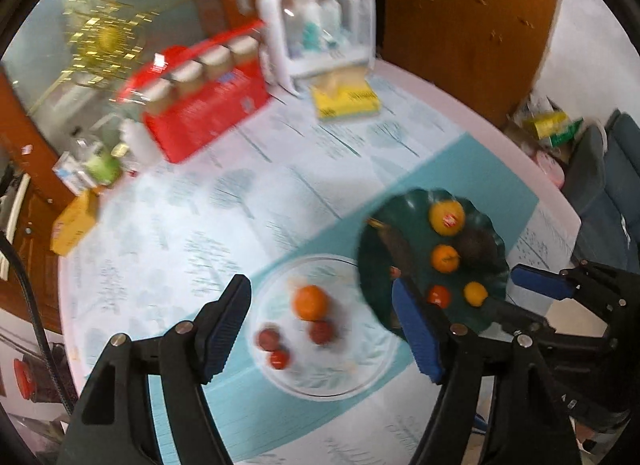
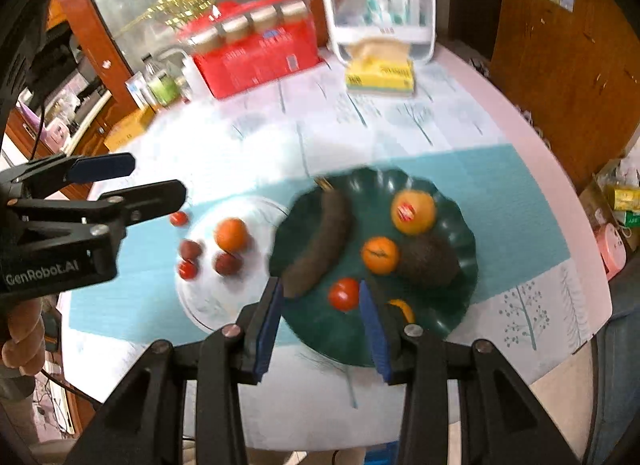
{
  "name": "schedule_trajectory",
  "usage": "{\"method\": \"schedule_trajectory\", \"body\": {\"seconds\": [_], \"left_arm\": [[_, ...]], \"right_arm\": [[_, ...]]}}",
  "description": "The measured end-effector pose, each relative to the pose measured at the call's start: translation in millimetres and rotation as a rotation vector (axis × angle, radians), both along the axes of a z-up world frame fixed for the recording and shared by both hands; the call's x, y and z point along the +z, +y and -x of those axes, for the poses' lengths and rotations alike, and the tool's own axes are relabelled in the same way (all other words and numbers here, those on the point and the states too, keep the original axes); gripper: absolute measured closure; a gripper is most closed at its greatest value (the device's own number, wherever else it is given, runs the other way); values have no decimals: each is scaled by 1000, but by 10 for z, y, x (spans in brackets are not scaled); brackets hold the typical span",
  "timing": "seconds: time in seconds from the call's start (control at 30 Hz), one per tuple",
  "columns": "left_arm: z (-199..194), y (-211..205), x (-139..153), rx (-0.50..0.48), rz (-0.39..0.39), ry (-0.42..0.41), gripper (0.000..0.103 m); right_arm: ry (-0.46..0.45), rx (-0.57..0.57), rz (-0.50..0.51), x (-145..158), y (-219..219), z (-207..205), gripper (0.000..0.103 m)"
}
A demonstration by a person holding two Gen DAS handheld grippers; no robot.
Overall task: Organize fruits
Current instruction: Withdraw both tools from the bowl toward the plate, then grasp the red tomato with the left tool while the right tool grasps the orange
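Observation:
A dark green plate (image 2: 460,317) holds a brown banana (image 2: 320,241), an orange with a sticker (image 2: 413,212), a small orange (image 2: 380,255), an avocado (image 2: 428,261), a red tomato (image 2: 344,294) and a small yellow fruit (image 2: 402,309). A clear glass plate (image 1: 360,377) to its left holds an orange (image 1: 310,302) and three small red fruits (image 1: 276,349). My left gripper (image 1: 326,329) is open and empty above the glass plate. My right gripper (image 2: 320,325) is open and empty over the green plate's near edge, by the tomato.
At the table's far side stand a red box of jars (image 2: 256,53), a white container (image 2: 380,5), a yellow tissue pack (image 2: 380,75) and small bottles (image 2: 160,85). A teal mat (image 2: 520,201) lies under the plates. The table edge curves at the right.

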State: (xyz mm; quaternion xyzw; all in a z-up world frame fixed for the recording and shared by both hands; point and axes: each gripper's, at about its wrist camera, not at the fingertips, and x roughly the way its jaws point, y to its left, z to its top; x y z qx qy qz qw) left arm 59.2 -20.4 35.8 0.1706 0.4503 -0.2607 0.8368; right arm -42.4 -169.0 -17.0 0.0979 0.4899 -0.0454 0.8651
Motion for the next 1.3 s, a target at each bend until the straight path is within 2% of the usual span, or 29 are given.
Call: {"method": "schedule_trajectory", "body": {"seconds": [0.1,0.23,0.33,0.5,0.8,1.07,1.3], "left_arm": [[-60,302,192,27,32,-45,31],[-139,652,310,55,62,-77,31],[-211,872,303,71,75,-74,31],[-416,1112,131,104,63,-63,31],[-929,1320,-615,174,18,63,31],[-1252,1168,-1472,163,-47,227,31],[-1391,1093,-1907,154,-56,327,35]], "right_arm": [[-33,1,6,175,189,-64,63],[-57,12,24,312,479,-205,63],[-55,22,34,334,669,-322,63],[-39,34,37,300,923,-513,63],[71,47,37,-166,1092,-964,63],[220,41,-26,-841,1017,-1363,63],[319,65,-74,-1289,1043,-1587,63]]}}
